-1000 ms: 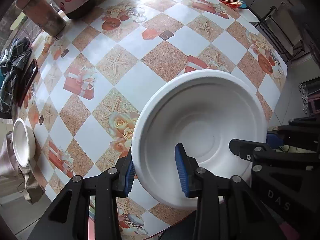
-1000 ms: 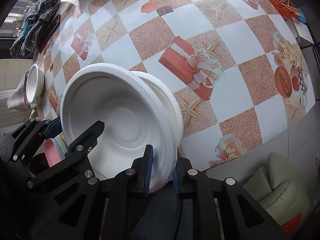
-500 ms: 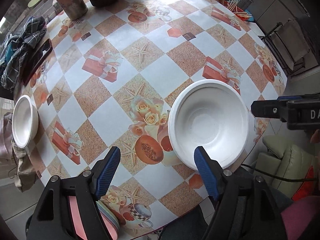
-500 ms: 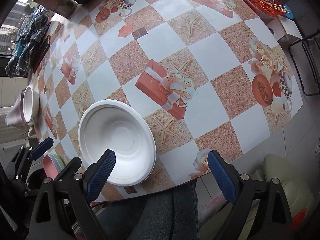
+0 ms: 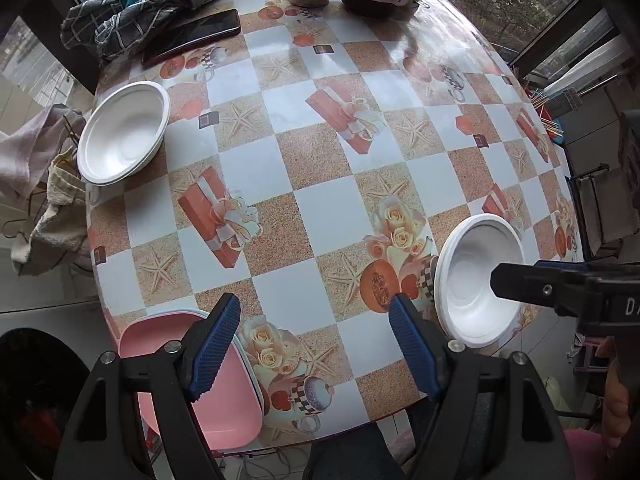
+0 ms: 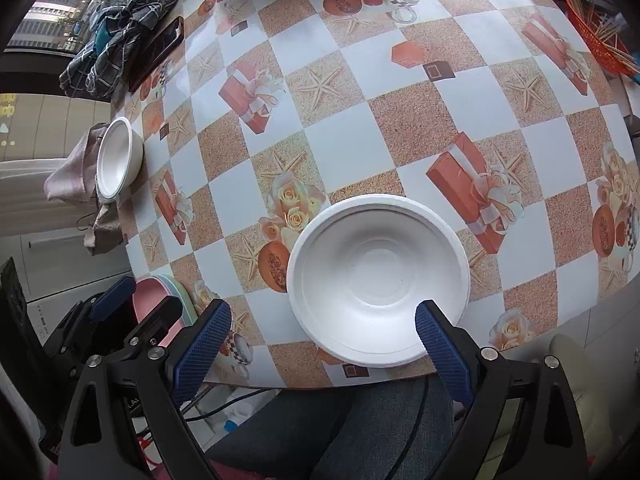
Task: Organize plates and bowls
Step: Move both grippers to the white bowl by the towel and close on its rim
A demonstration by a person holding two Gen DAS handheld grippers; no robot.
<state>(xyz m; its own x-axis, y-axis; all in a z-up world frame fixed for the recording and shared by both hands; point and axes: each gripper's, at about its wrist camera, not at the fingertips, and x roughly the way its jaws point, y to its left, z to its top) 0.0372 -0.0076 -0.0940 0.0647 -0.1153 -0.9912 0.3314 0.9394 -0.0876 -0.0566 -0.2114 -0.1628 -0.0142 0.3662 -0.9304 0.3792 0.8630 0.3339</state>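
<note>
Nested white bowls: the round white foam bowls (image 6: pixel 378 280) sit at the near edge of the table, lower centre of the right wrist view – a doubled rim on the far side suggests one sits inside another, so you seem to have one stacking step done.
Same stack, other view: in the left wrist view it lies at the lower right (image 5: pixel 480 280), partly behind the other tool's black finger.
Right gripper: your right gripper (image 6: pixel 320 344) has its blue pads spread wide and grips nothing; the right pad overlaps the stack's near rim in the picture, the left pad stands clear to its left – whether the right pad touches the rim you cannot tell from here.
Left gripper: your left gripper (image 5: pixel 316 348) is also spread apart and empty, hovering over bare tablecloth, the stack off to its right.
Pink plates: a pile of pink plastic plates with pastel rims (image 5: pixel 192 376) sits at the lower left, under the left pad.
Lone bowl: a single white foam bowl (image 5: pixel 124 132) rests at the far left edge, well apart from the stack – likely what is left for you to gather.
Table: the round table with a chequered starfish-and-roses cloth (image 5: pixel 332 208).
</note>
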